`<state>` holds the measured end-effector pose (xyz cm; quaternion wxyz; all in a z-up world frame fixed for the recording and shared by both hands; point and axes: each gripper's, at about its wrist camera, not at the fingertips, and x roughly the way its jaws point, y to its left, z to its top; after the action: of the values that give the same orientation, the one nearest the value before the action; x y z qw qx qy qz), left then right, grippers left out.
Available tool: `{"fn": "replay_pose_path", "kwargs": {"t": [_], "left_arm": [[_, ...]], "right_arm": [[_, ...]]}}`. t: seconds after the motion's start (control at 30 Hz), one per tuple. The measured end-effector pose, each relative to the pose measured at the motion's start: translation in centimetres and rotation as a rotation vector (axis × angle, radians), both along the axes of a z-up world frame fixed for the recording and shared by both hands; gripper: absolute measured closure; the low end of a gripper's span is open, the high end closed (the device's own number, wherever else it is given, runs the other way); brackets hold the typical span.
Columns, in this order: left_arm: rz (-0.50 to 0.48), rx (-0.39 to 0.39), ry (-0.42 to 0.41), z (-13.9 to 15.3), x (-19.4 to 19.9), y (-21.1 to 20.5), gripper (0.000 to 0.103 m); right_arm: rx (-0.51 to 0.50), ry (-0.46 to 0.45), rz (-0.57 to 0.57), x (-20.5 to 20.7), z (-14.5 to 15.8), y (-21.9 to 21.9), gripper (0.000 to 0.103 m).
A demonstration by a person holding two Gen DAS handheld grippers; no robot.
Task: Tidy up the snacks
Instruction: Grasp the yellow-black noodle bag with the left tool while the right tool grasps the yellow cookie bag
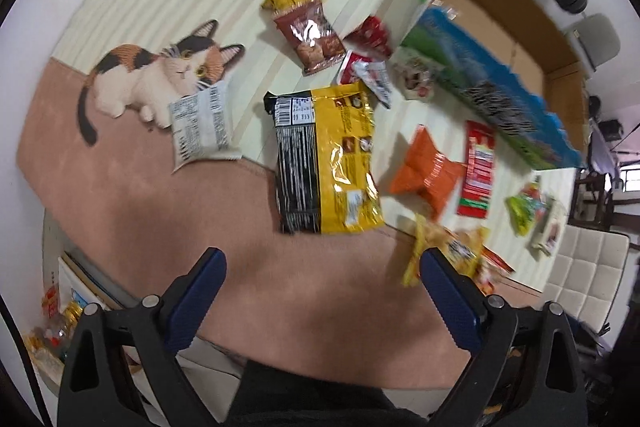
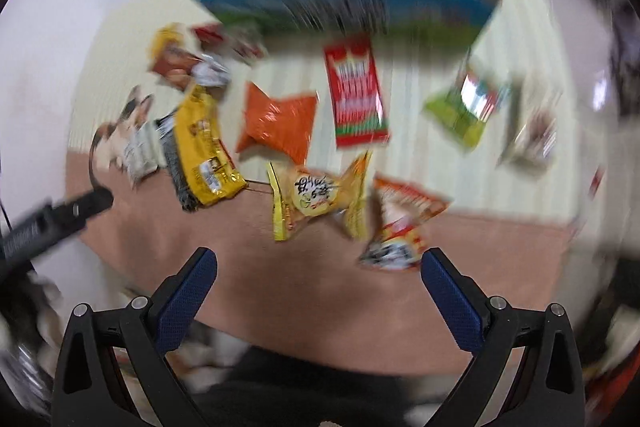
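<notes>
Several snack packets lie scattered on a mat (image 1: 168, 211). A large yellow-and-black bag (image 1: 326, 159) lies ahead of my left gripper (image 1: 320, 263), which is open and empty above the mat's pink part. An orange packet (image 1: 426, 173), a red packet (image 1: 478, 173) and a brown packet (image 1: 312, 35) lie further off. In the blurred right wrist view, my right gripper (image 2: 318, 263) is open and empty, just short of a small yellow packet (image 2: 316, 193) and a red-orange packet (image 2: 400, 223). An open cardboard box (image 1: 516, 39) with a blue-green printed side stands behind the snacks.
The mat has a calico cat picture (image 1: 160, 75), partly covered by a white packet (image 1: 202, 123). A green packet (image 1: 524, 209) lies at the right. A white chair (image 1: 580, 275) stands off the mat's right edge. The left gripper's body (image 2: 56, 219) shows in the right wrist view.
</notes>
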<state>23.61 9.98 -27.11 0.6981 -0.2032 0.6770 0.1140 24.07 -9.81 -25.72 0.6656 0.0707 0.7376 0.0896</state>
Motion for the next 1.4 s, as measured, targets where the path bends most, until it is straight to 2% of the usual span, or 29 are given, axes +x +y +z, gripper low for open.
{"fn": "replay_pose_path", "kwargs": {"t": [0.1, 0.2, 0.33, 0.37, 0.4, 0.47, 0.5, 0.53, 0.6, 0.7, 0.8, 0.9, 0.97, 1.03, 1.07, 1.2, 1.4], "left_arm": [[-0.017, -0.024, 0.05, -3.3, 2.6, 0.9, 0.004], [-0.027, -0.043, 0.096, -6.2, 4.6, 1.7, 0.004], [-0.068, -0.044, 0.151, -9.2, 6.2, 2.1, 0.004], [-0.076, -0.044, 0.16, -9.7, 6.5, 2.1, 0.004], [-0.084, -0.043, 0.172, -10.3, 6.8, 2.1, 0.004], [-0.099, -0.051, 0.191, -11.3, 7.2, 1.9, 0.004], [-0.106, -0.054, 0.202, -11.8, 7.4, 1.7, 0.004], [-0.107, -0.061, 0.208, -12.1, 7.5, 1.7, 0.004], [-0.1, -0.078, 0.222, -12.9, 7.7, 1.5, 0.004], [-0.092, -0.086, 0.233, -13.9, 8.2, 1.6, 0.004], [-0.09, -0.056, 0.243, -14.8, 8.1, 1.4, 0.004], [-0.087, -0.028, 0.252, -15.9, 8.4, 1.0, 0.004], [-0.085, -0.015, 0.251, -16.4, 8.4, 0.8, 0.004], [-0.098, 0.006, 0.241, -16.9, 8.3, 0.5, 0.005], [-0.11, 0.022, 0.233, -17.0, 8.2, 0.3, 0.008], [-0.165, 0.065, 0.187, -17.5, 7.6, -1.0, 0.011], [-0.3, 0.132, 0.194, -18.2, 4.1, -2.1, 0.011]], "right_arm": [[0.069, 0.192, -0.271, 1.8, -6.4, -1.2, 0.0], [0.159, 0.361, -0.519, 1.3, -11.6, -2.0, 0.002], [0.161, 0.44, -0.675, 0.4, -15.1, -1.8, 0.007], [0.147, 0.442, -0.683, 0.3, -15.7, -1.7, 0.013], [0.137, 0.44, -0.685, 0.3, -16.0, -1.6, 0.021], [0.143, 0.431, -0.683, 0.2, -16.8, -1.4, 0.033], [0.144, 0.426, -0.666, 0.0, -17.0, -1.3, 0.043], [0.134, 0.424, -0.641, -0.1, -17.2, -1.1, 0.045], [0.089, 0.405, -0.555, -0.4, -17.7, -0.4, 0.048], [-0.029, 0.344, -0.273, -0.1, -17.5, 1.6, 0.051], [-0.197, 0.219, 0.002, -0.7, -16.7, 3.9, 0.051], [-0.28, 0.141, 0.123, -1.7, -16.7, 5.1, 0.051], [-0.277, 0.11, 0.124, -2.2, -16.6, 5.3, 0.048], [-0.231, 0.088, 0.084, -2.8, -16.3, 5.1, 0.04], [-0.205, 0.087, 0.058, -2.4, -16.2, 4.9, 0.035], [-0.16, 0.102, -0.01, -2.9, -16.5, 3.2, 0.034], [-0.076, 0.133, -0.137, -4.9, -18.2, 1.2, 0.034]]}}
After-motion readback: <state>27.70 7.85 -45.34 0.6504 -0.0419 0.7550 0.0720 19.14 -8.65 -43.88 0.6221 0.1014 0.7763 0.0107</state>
